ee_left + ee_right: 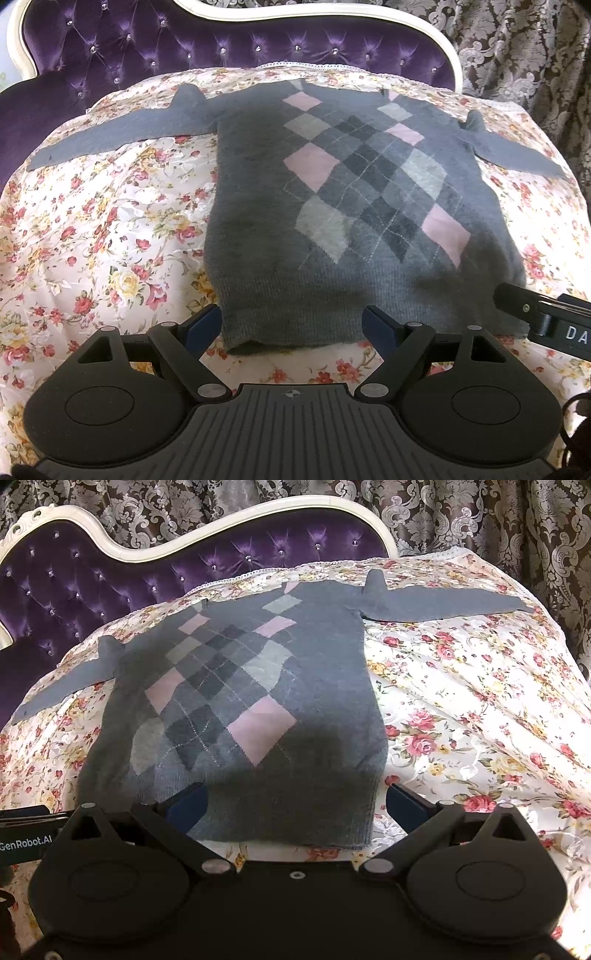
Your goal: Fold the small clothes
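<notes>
A small grey sweater [266,221] with a pink and grey argyle front lies flat on the floral cloth, front up, both sleeves spread out to the sides; it also shows in the right wrist view [325,686]. My left gripper [291,325] is open over the sweater's bottom hem, near its left corner. My right gripper [295,803] is open over the hem near its right corner. Neither holds anything. The right gripper's body [546,314] shows at the right edge of the left wrist view.
The floral cloth [110,229] covers a seat with a purple tufted backrest [184,44] in a white frame. Patterned curtains [480,517] hang behind. Bare cloth lies on both sides of the sweater [480,686].
</notes>
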Motion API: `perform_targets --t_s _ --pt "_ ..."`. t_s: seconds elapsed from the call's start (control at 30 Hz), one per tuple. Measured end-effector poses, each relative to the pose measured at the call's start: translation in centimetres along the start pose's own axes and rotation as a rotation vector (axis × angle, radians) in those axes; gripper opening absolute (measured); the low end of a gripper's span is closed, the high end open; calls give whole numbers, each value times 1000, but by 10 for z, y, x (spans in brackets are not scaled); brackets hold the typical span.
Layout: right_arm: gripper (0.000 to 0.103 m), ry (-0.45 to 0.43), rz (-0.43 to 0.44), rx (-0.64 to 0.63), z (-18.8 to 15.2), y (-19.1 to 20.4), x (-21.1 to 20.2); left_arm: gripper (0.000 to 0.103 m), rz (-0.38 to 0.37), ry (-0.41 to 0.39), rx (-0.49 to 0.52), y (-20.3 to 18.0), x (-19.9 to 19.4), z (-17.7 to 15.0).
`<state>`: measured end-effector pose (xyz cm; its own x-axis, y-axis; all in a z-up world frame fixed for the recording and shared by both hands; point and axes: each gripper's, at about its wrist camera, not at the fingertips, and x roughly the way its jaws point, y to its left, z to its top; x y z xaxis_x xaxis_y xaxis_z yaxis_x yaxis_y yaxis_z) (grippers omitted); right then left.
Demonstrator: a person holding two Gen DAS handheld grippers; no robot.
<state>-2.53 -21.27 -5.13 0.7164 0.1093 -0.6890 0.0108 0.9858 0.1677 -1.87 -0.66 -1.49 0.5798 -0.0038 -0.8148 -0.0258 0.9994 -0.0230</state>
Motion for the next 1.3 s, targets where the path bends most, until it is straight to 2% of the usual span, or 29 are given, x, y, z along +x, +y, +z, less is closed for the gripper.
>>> perform_targets --t_s 0.97,1.3 --pt "102 22 21 -10 2 7 6 83 -3 20 0 1 6 0" --pt "102 66 56 17 2 8 15 82 -12 23 -51 20 15 3"
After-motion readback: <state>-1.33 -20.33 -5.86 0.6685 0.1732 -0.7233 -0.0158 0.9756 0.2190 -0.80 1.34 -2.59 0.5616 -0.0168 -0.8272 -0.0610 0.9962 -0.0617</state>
